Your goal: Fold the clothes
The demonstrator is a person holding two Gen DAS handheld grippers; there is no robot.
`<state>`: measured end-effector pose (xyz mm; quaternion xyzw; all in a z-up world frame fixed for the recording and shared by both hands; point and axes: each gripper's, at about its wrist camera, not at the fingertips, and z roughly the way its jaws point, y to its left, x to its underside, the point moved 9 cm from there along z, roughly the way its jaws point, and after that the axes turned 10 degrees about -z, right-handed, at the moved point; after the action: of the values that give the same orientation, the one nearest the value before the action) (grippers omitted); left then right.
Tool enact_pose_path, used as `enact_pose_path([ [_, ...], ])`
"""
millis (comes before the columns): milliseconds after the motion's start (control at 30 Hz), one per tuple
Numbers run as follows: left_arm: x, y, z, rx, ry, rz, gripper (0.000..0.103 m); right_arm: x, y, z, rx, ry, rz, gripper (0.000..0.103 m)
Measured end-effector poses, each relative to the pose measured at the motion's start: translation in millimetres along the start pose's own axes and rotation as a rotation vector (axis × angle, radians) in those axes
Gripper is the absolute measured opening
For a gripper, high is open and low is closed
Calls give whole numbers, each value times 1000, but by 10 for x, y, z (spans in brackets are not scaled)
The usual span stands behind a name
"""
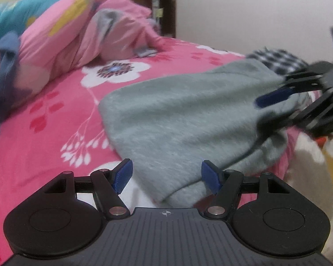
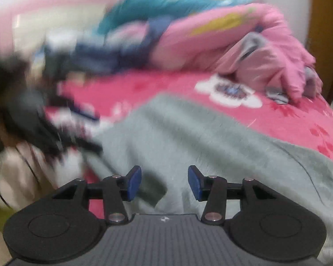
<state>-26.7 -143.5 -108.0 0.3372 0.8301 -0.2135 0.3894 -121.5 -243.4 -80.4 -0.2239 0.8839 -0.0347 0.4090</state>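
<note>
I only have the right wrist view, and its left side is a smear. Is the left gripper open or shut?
Observer: Open. The left gripper has its blue pads spread, and the near corner of the grey fleece garment lies between them, ungripped.
Operator: Is anything lying past the garment's far end?
Observer: Yes, a black-and-white checked cloth sits just behind it, close to the right gripper.

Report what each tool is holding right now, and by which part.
Nothing is held. The left tool is open at the near edge of the grey garment; the right tool is open over the same cloth, gripping none of it.
</note>
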Motion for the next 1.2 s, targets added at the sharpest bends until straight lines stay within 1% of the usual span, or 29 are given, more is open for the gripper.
enact_pose_path([
  [33, -1, -37, 3, 4, -5, 23, 69, 39, -11, 112, 17, 42, -12, 32],
  [67, -14, -73, 4, 11, -9, 43, 69, 58, -57, 164, 23, 55, 19, 19],
  [100, -30, -118, 7, 19, -17, 67, 69, 60, -133, 164, 19, 43, 85, 16],
  [167, -63, -221, 19, 33, -36, 122, 69, 52, -269, 150, 11, 9, 205, 16],
  [233, -80, -318, 63, 35, -52, 176, 69, 13, -360, 96, 4, -53, 289, 16],
  [333, -66, -397, 191, -2, -50, 240, 69, 13, -437, 56, -19, -104, 394, 17],
  [367, -57, -399, 228, -19, -49, 255, 68, 37, -457, 4, -17, -119, 427, 19],
  [400, -48, -394, 260, -35, -47, 266, 68, 63, -475, -71, -10, -136, 459, 23],
  [433, -51, -384, 273, -44, -51, 269, 67, 90, -496, -165, -4, -164, 491, 25],
  [467, -65, -372, 270, -47, -60, 263, 66, 118, -519, -278, 3, -201, 523, 29],
  [500, -79, -360, 267, -49, -68, 257, 62, 159, -541, -396, 1, -243, 562, 33],
  [533, -94, -353, 256, -45, -77, 249, 59, 209, -564, -519, -8, -288, 608, 35],
  [600, -121, -358, 228, -32, -102, 236, 52, 355, -573, -712, -49, -360, 707, 36],
  [633, -134, -363, 215, -25, -115, 231, 51, 445, -546, -755, -68, -373, 748, 36],
  [700, -153, -370, 196, -10, -135, 220, 43, 623, -485, -791, -100, -370, 805, 36],
  [733, -156, -371, 203, 1, -135, 212, 41, 713, -434, -768, -116, -351, 825, 36],
  [767, -156, -366, 211, 10, -132, 201, 35, 801, -361, -696, -128, -307, 834, 35],
  [800, -157, -362, 211, 19, -131, 189, 30, 867, -286, -602, -136, -258, 833, 32],
  [867, -170, -361, 202, 36, -132, 168, 26, 946, -134, -398, -153, -178, 820, 27],
  [900, -176, -360, 197, 45, -133, 158, 22, 939, -75, -306, -165, -166, 817, 23],
  [933, -186, -363, 184, 51, -137, 153, 21, 911, -33, -223, -182, -163, 817, 19],
  [967, -198, -368, 163, 55, -145, 151, 20, 866, -12, -153, -197, -170, 818, 15],
  [1033, -220, -375, 125, 56, -160, 154, 19, 723, -23, -102, -216, -222, 809, 14],
  [1167, -235, -376, 93, 60, -173, 149, 18, 413, -74, -157, -242, -372, 756, 14],
  [1200, -237, -376, 86, 62, -176, 147, 17, 368, -92, -159, -242, -390, 746, 14],
])
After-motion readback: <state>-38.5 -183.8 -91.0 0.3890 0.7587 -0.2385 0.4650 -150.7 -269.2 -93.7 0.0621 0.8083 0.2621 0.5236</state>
